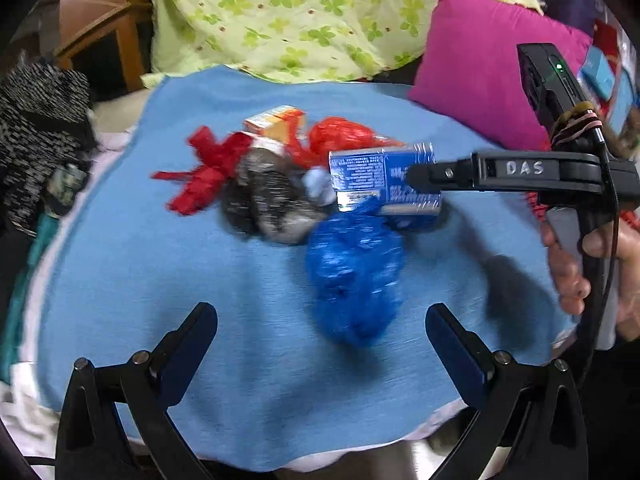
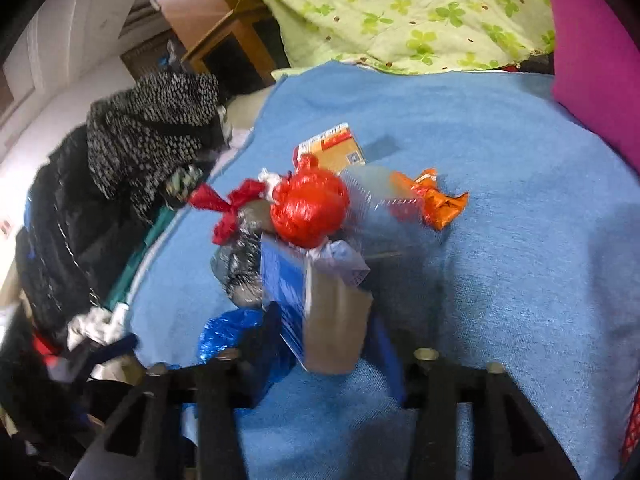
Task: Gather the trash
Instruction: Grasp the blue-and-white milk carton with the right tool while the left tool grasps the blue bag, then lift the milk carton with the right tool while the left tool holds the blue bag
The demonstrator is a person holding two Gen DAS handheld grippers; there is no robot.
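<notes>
A: Blue blanket spread over a bed, green clover sheet and pink pillow behind it, dark speckled clothes heaped off the left edge.

B: Trash?

A: One pile mid-blanket. Blue plastic bag nearest, grey bag tied with red plastic, round red bag, orange-white carton, orange wrapper, clear plastic tub.

B: Left tongs?

A: Wide apart, nothing between them, hanging over the blanket just short of the blue bag.

B: Right tongs?

A: Narrowed around a blue box at the pile's near edge, a finger on each side. Blurry, but the box sits tilted in the grip. A hand holds the handle.
</notes>
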